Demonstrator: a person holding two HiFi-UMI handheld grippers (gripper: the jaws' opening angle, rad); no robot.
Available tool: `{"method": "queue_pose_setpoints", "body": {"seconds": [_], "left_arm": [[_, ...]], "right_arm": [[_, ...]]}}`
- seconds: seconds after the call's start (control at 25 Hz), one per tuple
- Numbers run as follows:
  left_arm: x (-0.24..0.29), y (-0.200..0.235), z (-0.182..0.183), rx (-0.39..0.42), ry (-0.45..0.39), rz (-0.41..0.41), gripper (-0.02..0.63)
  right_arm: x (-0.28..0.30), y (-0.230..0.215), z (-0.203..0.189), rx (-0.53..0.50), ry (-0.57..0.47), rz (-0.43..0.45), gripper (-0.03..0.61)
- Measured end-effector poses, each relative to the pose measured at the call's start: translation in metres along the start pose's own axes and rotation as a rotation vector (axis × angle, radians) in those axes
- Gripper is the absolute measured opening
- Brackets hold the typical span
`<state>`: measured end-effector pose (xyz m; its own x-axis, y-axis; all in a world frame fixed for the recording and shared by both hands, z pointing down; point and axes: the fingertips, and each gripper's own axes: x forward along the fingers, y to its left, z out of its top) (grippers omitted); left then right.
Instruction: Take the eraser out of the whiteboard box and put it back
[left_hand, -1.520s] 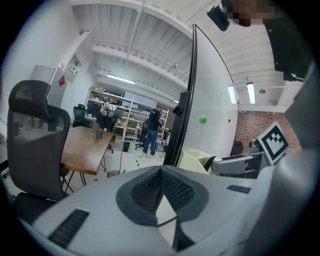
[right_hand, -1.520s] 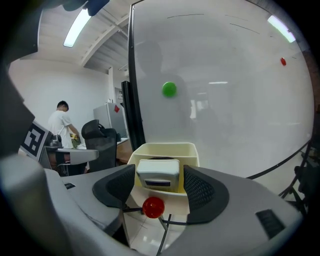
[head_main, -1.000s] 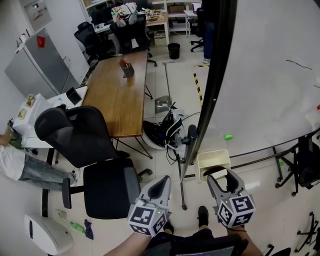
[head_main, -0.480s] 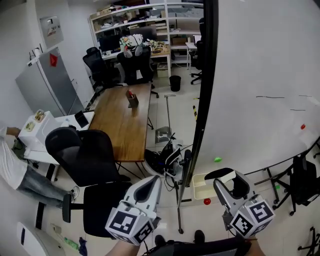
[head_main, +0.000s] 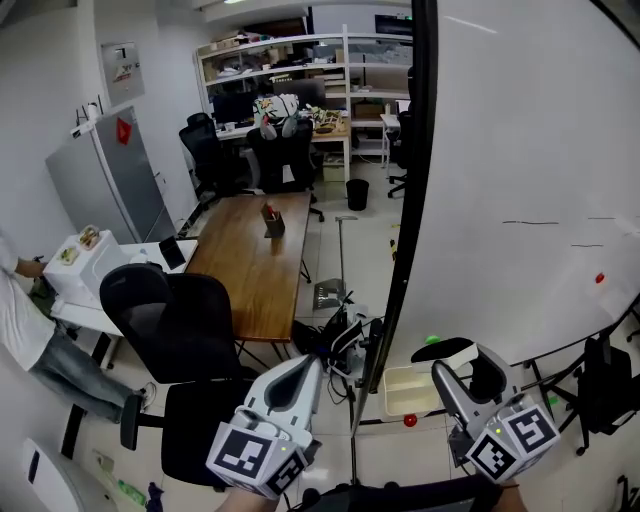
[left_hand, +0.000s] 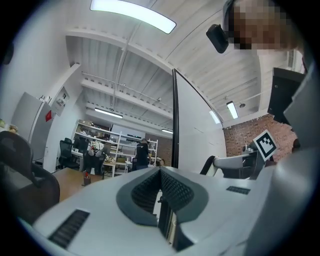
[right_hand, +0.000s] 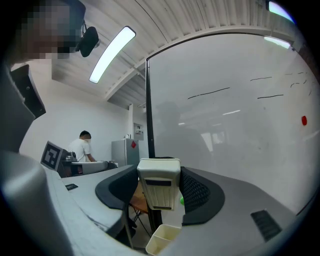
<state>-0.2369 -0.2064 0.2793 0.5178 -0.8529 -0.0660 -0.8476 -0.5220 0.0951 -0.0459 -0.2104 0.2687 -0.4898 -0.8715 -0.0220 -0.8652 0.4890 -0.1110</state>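
**Right gripper holds the eraser above the box**

Right gripper (head_main: 462, 358) is clamped on the eraser (right_hand: 159, 189). Its jaws stand wide, with both ribbed pads pressed against the sides of the cream block. Left gripper (head_main: 305, 368) has its jaws together with nothing between them, and it takes no part in the grip.

The eraser is out of the whiteboard box (head_main: 392, 392) and is held up near the whiteboard (head_main: 520, 150). In the right gripper view the box sits straight below the jaws, its open mouth facing up. In the head view it lies below the held eraser and a little to the left, at the foot of the board beside the black frame post. The right hand is clearly the nearer one. The left gripper hangs further left, on the other side of that post.

From the head view the eraser's dark felt face seems to lie across the jaws and jut out to the left. Its long axis therefore looks roughly in line with the box, though I cannot be sure of that.

What shows of the box's inside looks bare. I judge that putting the eraser back calls for a drop down and slightly left, keeping it level so that it clears the rim.
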Motion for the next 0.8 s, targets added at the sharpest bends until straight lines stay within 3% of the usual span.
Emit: {"method": "queue_pose_setpoints", "body": {"seconds": [0.8], "left_arm": [[0.011,0.001,-0.003,0.03,0.005,0.015,0.02]], "right_arm": [[0.008,-0.008,-0.002,-0.004,0.005,0.021,0.275]]}}
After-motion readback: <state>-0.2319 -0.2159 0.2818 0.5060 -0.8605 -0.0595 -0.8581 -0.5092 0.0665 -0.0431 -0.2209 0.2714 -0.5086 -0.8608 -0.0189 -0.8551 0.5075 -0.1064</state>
